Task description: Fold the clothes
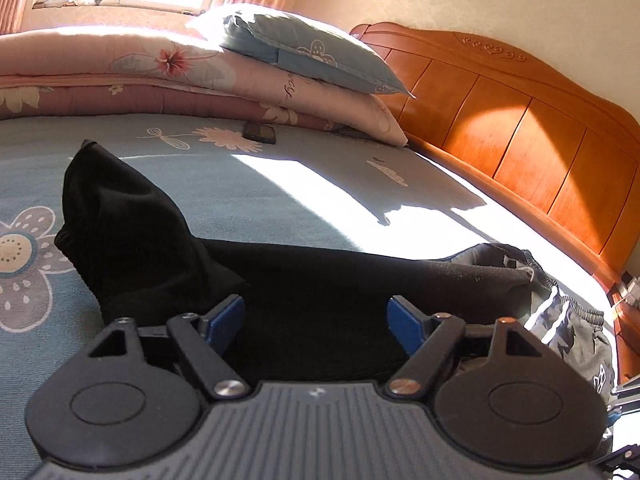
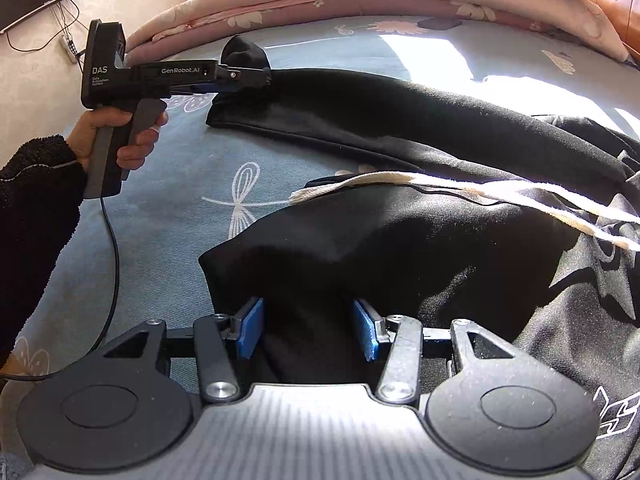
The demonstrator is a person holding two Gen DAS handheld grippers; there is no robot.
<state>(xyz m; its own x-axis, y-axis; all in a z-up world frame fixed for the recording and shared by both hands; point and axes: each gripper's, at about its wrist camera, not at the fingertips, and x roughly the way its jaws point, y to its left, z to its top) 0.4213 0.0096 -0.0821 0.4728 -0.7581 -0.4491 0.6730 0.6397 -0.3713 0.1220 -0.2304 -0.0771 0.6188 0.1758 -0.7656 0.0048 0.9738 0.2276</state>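
Note:
A black hoodie (image 2: 440, 248) lies on the blue flowered bedsheet (image 2: 168, 216), its cream drawstring (image 2: 400, 184) trailing across the hood. One long sleeve (image 2: 360, 104) stretches away to the left. My left gripper (image 2: 264, 74), held by a hand (image 2: 120, 136), sits at the sleeve's cuff end. In the left wrist view that gripper (image 1: 314, 316) is open wide, with sleeve fabric (image 1: 320, 272) lying between its fingers and the cuff (image 1: 108, 208) bunched up to the left. My right gripper (image 2: 308, 328) rests on the hood, half open, black fabric filling the gap between its blue pads.
Folded floral quilts (image 1: 120, 72) and a blue pillow (image 1: 304, 52) are stacked at the far side. A dark phone (image 1: 260, 133) lies beside them. A wooden headboard (image 1: 520, 128) runs along the right. A grey striped garment (image 1: 568, 320) lies beyond the sleeve.

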